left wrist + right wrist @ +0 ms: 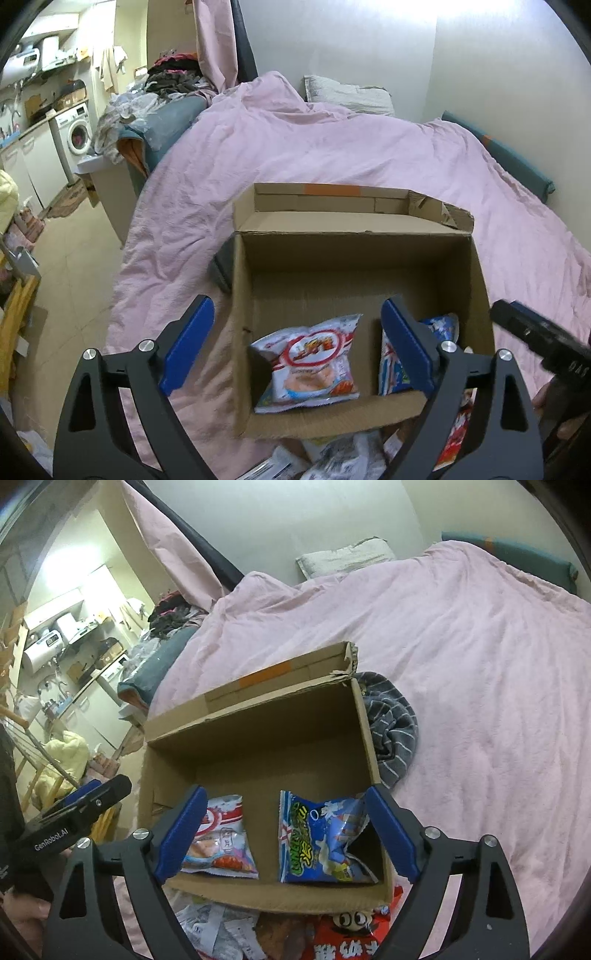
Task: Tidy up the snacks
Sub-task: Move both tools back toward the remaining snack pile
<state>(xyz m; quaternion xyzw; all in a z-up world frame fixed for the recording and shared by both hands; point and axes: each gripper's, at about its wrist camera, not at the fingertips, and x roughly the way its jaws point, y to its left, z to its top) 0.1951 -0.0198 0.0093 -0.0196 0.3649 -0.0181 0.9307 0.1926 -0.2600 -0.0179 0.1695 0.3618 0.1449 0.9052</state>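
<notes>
Lying flat, blue snack bag (321,843) lengthwise toward box (258,746) back.

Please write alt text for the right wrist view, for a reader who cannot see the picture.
An open cardboard box sits on a bed with a pink duvet, holding a white and red snack bag on its left and a blue snack bag on its right. The right hand-held gripper is above the box's near edge, open and empty. More snack packets lie in front of the box.

Pink-quilted bed (332,155): cardboard box (354,258), loose snack packets (332,941).
</notes>
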